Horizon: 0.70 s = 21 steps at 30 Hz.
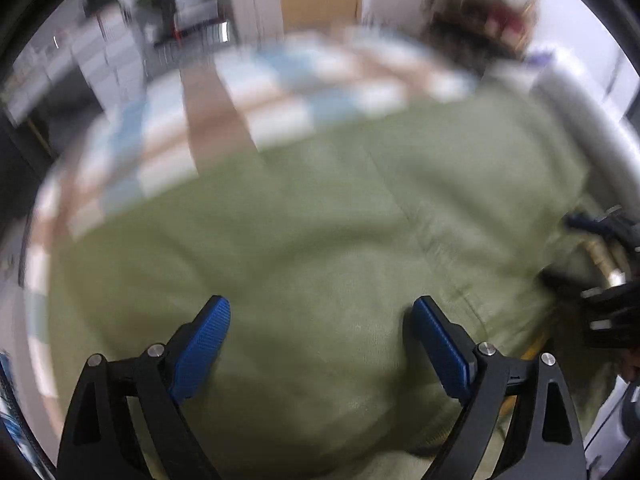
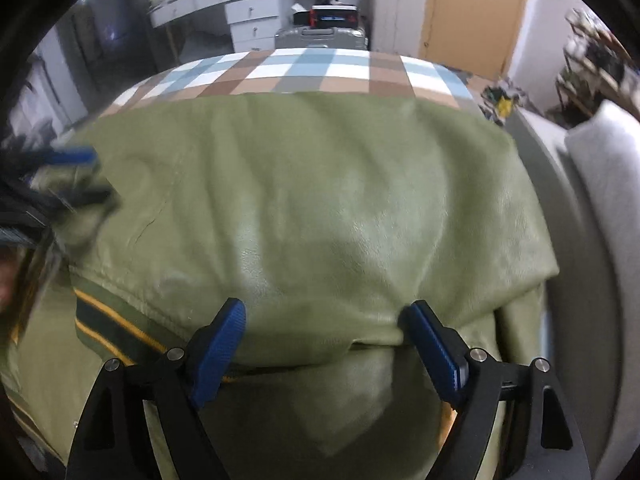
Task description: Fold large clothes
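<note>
Green jacket (image 2: 320, 200) on checked bed (image 2: 304, 68), folded into bundle, striped hem at 8 o'clock (further folds maybe left). Left tool (image 1: 320, 332) and right tool (image 2: 326, 328) gape wide above it, gripping nothing.

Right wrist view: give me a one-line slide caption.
Open right gripper poised over a folded edge of the green jacket spread across a checked cloth.

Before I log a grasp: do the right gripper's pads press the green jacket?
Cannot tell. In the right wrist view, the right gripper stands open over the green jacket; contact is unclear.
</note>
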Each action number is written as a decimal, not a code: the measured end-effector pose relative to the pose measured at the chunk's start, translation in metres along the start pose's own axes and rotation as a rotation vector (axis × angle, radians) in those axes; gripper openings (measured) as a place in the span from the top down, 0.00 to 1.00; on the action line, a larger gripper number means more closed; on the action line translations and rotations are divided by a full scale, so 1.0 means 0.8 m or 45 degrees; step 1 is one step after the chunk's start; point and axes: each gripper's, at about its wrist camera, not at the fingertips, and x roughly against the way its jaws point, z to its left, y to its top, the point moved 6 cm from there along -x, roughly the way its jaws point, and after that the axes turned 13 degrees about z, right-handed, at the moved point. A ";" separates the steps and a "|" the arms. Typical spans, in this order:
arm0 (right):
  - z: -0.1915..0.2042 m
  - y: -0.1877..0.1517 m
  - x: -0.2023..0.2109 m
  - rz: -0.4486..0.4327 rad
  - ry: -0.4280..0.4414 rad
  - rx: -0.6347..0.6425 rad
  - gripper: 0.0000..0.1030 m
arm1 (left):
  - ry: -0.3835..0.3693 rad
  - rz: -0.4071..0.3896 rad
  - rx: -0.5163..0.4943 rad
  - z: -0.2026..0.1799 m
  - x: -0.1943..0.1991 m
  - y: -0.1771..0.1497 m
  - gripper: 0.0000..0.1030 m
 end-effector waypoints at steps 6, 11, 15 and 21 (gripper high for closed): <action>-0.025 0.008 0.043 -0.054 0.033 -0.034 0.20 | 0.091 -0.071 -0.044 0.005 0.030 -0.043 0.12; -0.049 0.003 -0.013 0.131 0.078 -0.085 0.12 | 0.018 -0.050 0.099 0.055 0.020 -0.082 0.12; -0.039 0.021 -0.025 0.102 0.053 -0.072 0.06 | -0.037 -0.017 0.134 0.058 0.009 -0.070 0.10; -0.026 0.047 -0.035 0.107 0.044 -0.057 0.08 | 0.009 0.026 0.114 0.064 0.003 -0.037 0.09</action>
